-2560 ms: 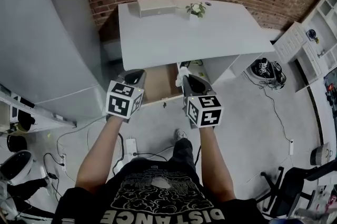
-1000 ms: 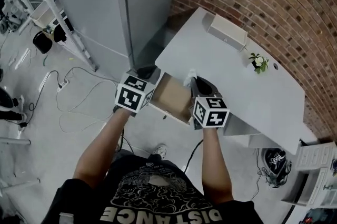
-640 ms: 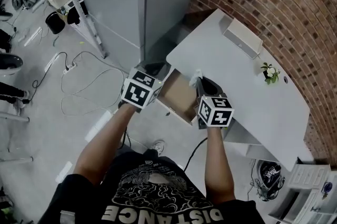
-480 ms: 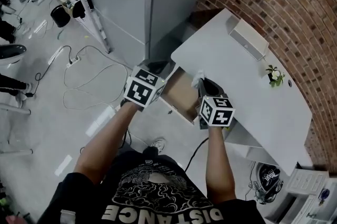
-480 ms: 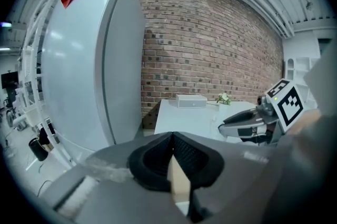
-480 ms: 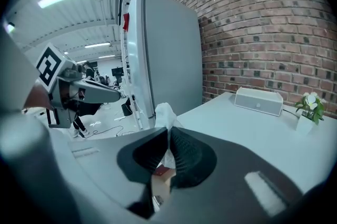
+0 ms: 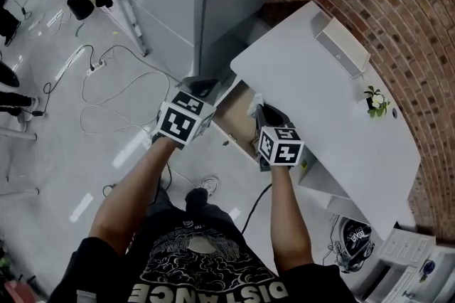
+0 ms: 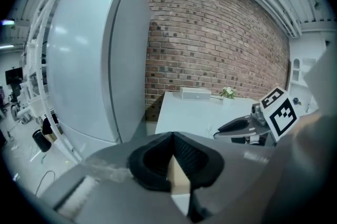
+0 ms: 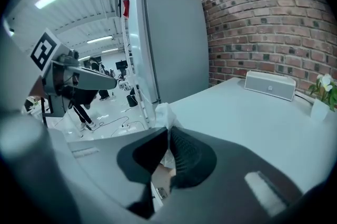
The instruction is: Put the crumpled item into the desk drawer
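The right gripper (image 9: 168,136), at the centre of the head view, is clamped on the crumpled white item (image 9: 161,114). The item sticks up from its jaws over the open desk drawer (image 7: 229,113). The left gripper (image 8: 172,139), jaws together, hovers just left of the drawer. The white desk (image 7: 313,81) stretches toward the right of the frame.

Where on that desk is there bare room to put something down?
Most of the desk top is bare, from the white box and plant to its front edge. The open drawer looks bare inside too, but its mouth is crowded: left claw at one side, right claw with the crumpled item at the other.
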A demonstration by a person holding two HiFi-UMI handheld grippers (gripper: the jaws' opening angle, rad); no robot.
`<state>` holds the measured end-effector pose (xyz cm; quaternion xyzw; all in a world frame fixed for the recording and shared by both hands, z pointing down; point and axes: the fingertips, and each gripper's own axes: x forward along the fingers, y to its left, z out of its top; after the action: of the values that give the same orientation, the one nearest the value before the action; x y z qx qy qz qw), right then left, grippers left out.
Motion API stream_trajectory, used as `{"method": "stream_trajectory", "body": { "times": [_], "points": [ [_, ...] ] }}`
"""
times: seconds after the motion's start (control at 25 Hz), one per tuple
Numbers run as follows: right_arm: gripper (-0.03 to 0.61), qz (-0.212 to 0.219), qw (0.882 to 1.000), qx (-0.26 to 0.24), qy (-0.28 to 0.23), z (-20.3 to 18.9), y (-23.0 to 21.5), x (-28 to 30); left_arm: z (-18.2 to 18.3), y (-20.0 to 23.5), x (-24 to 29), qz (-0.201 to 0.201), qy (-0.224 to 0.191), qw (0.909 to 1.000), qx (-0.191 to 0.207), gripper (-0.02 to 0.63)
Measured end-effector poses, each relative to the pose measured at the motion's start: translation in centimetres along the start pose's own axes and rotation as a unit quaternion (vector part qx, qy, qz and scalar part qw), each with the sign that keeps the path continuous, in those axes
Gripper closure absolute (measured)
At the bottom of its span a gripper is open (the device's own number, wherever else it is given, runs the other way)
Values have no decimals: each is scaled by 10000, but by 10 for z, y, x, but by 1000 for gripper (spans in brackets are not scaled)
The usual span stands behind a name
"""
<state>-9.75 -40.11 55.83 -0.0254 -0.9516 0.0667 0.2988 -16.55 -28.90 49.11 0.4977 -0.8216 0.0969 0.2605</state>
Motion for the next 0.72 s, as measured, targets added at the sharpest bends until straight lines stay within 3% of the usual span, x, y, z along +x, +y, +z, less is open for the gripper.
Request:
{"method": "stream_trajectory", "body": {
  "times": [0.72],
  "points": [
    [560, 85, 9980, 122, 619, -96, -19, 68, -53, -5, 32, -95, 510, 9986, -132, 615]
  ]
}}
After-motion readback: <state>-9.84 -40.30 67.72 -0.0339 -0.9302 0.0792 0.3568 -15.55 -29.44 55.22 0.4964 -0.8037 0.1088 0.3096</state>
